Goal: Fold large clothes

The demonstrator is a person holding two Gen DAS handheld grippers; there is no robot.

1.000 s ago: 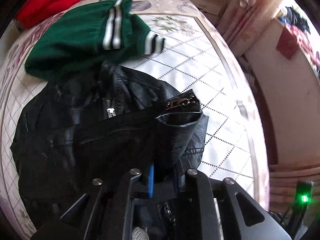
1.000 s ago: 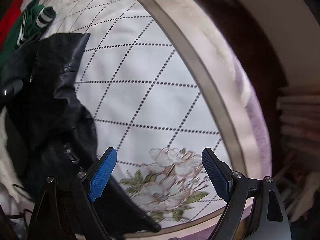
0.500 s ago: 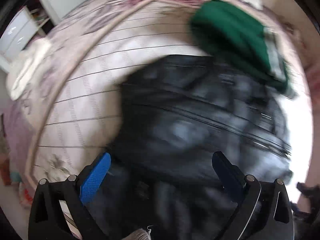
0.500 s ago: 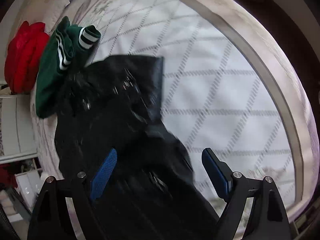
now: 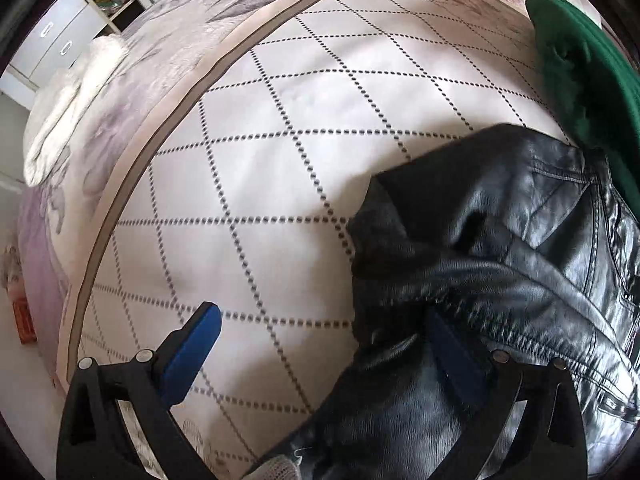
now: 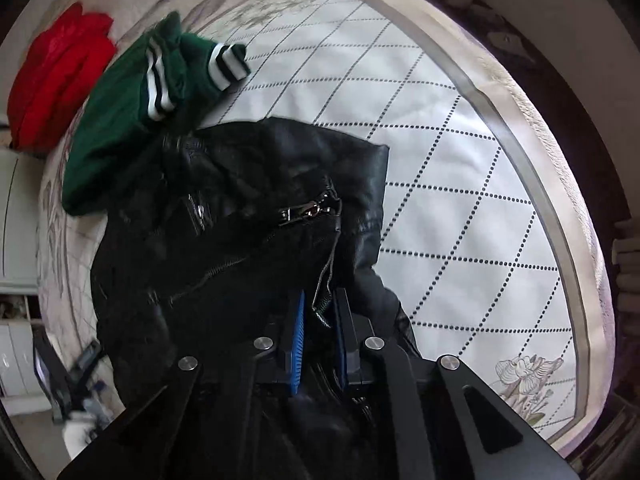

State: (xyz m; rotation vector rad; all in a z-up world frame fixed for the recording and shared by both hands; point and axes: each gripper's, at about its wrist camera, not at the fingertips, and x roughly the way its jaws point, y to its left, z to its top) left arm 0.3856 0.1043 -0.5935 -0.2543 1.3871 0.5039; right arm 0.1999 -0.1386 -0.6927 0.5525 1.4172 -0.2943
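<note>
Left gripper (image 5: pixel 320 344) gapes wide, empty, astride the jacket (image 5: pixel 500 248) edge; right gripper (image 6: pixel 320 332) fingers closing on jacket fabric.

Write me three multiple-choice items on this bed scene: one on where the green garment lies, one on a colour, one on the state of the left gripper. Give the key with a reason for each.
1. Where does the green garment lie relative to the black leather jacket?
A. Between the jacket and the red garment
B. On the floor
C. Underneath the jacket, fully hidden

2. What colour are the stripes on the green garment's cuff?
A. Yellow and blue
B. White and black
C. Red and grey

3. How does the left gripper stand?
A. Clamped on the green garment
B. Shut on nothing
C. Wide open, gripping nothing

Key: 1 A, in the right wrist view it sits on the bedspread, touching the jacket's far edge, with the red garment beyond it. 2 B, the cuff shows white and dark bands. 3 C, its blue pads are far apart, one over bare bedspread, the other at the jacket's edge.
</note>
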